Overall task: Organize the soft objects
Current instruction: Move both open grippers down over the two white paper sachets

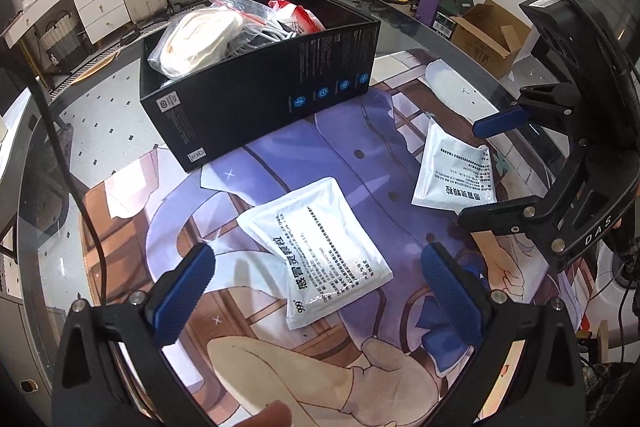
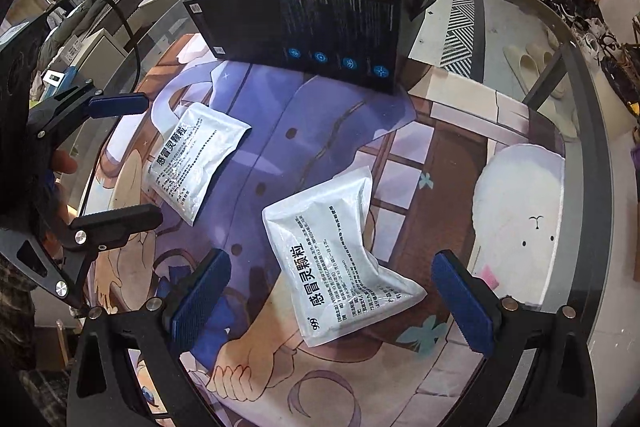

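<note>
1. Left wrist view: the left gripper [image 1: 316,287] hangs low over the glass table [image 1: 100,99] with its jaws spread wide and nothing between them. One white sachet [image 1: 316,251] lies flat on the printed mat [image 1: 360,147], framed between the two blue pads, which suggests the gripper is lined up to close on it.
2. Same view: the black box [image 1: 256,83] stands at the far side of the mat. It already holds a bagged white coil [image 1: 200,39] and a red-and-white pack [image 1: 296,15], so it looks like the collecting place for the soft items.
3. Same view: the right gripper [image 1: 484,171] enters from the right, jaws apart, with the second sachet [image 1: 456,171] lying between its fingers on the mat.
4. Right wrist view: the right gripper [image 2: 332,299] is likewise wide open and empty, with the second sachet [image 2: 340,259] lying crumpled between its pads, one corner lifted off the mat. Being limp, it probably needs a pinch across its middle.
5. Same view: the left gripper [image 2: 132,163] stands at the left edge with its jaws parted, just beside the first sachet [image 2: 196,159]. Both sachets sit near the box [image 2: 304,31], well apart from each other, neither yet lifted.
</note>
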A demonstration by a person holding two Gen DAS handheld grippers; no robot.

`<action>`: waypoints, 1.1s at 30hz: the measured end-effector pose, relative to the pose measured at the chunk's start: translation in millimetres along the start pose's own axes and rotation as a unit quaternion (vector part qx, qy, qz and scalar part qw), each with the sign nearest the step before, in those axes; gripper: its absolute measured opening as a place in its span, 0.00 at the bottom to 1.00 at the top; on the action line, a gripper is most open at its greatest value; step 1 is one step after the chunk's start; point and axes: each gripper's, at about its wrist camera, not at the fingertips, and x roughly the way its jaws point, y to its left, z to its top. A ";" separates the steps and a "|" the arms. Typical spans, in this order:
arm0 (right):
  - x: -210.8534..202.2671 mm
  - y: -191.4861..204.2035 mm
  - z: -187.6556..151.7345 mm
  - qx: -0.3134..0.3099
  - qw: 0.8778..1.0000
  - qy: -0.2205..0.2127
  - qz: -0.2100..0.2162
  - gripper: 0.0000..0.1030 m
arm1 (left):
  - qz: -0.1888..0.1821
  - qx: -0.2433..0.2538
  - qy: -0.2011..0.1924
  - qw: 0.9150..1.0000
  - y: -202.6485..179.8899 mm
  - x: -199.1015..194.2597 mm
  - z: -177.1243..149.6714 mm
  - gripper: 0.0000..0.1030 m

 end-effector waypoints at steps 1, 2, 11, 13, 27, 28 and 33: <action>1.2 0.4 -0.3 -0.001 1.000 0.001 -0.003 0.99 | 0.000 0.000 0.001 1.000 -0.1 1.0 -0.3 1.00; 2.6 0.9 -0.6 -0.004 1.000 0.003 -0.006 0.99 | -0.001 0.000 0.002 1.000 -0.2 2.0 -0.6 1.00; 10.0 2.8 -2.0 -0.010 1.000 0.011 -0.015 0.99 | 0.000 -0.002 0.010 1.000 -1.2 10.9 -1.6 1.00; 9.2 2.2 -2.5 -0.011 1.000 0.011 -0.016 0.99 | 0.002 -0.001 0.014 1.000 -1.2 13.4 -2.7 1.00; 13.6 7.9 -2.2 -0.031 0.998 0.011 -0.053 0.99 | 0.018 0.000 0.030 0.999 -2.9 31.8 -6.7 1.00; 14.0 8.4 -2.3 -0.032 0.998 0.011 -0.055 0.99 | 0.018 -0.001 0.030 0.999 -2.9 31.9 -6.4 1.00; 15.1 8.0 -1.8 -0.032 0.998 0.011 -0.059 0.99 | 0.027 0.001 0.026 0.999 -4.7 34.5 -6.5 1.00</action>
